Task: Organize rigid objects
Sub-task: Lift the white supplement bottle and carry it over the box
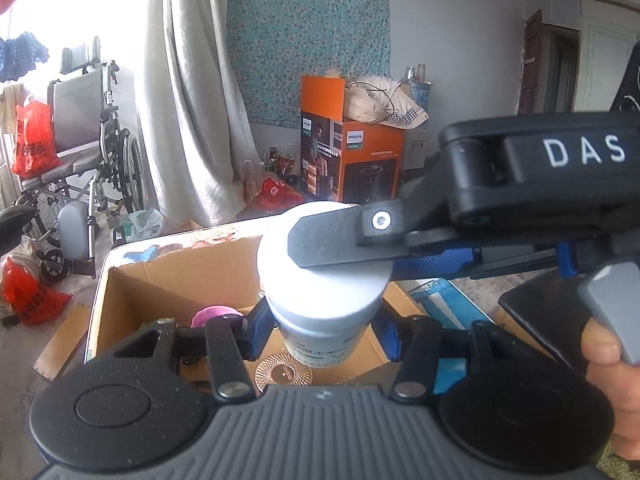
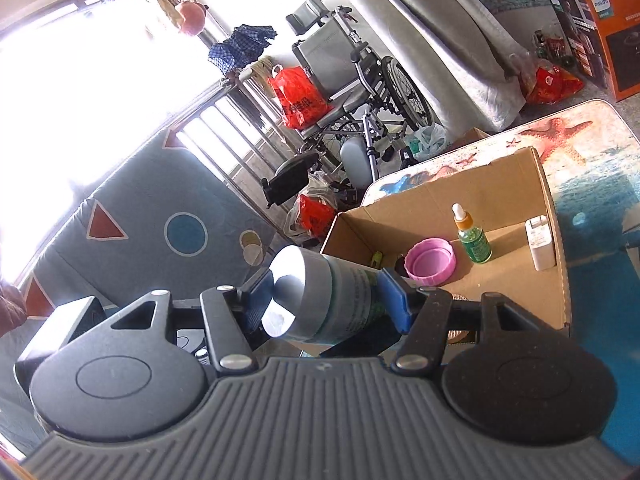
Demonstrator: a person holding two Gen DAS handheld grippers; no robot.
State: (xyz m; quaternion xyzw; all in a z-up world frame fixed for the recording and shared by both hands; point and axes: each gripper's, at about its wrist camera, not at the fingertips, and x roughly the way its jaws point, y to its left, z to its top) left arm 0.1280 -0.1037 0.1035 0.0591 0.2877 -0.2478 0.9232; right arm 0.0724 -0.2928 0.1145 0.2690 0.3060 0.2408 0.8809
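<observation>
A white-lidded jar (image 1: 323, 280) with a pale green label is held above an open cardboard box (image 1: 132, 292). My left gripper (image 1: 322, 330) is shut on the jar's body just under the lid. My right gripper (image 2: 328, 300) is shut on the same jar (image 2: 320, 296), one finger across the lid top and one under the base; its arm (image 1: 520, 184) reaches in from the right in the left wrist view. In the box (image 2: 440, 200) lie a pink lid (image 2: 430, 261), a green dropper bottle (image 2: 472, 236) and a white charger (image 2: 541, 244).
The box sits on a table (image 2: 592, 168) with a starfish and sea print. A round patterned coaster (image 1: 284, 374) lies on the box floor under the jar. A wheelchair (image 1: 88, 152), red bags and an orange Philips carton (image 1: 352, 160) stand on the floor beyond.
</observation>
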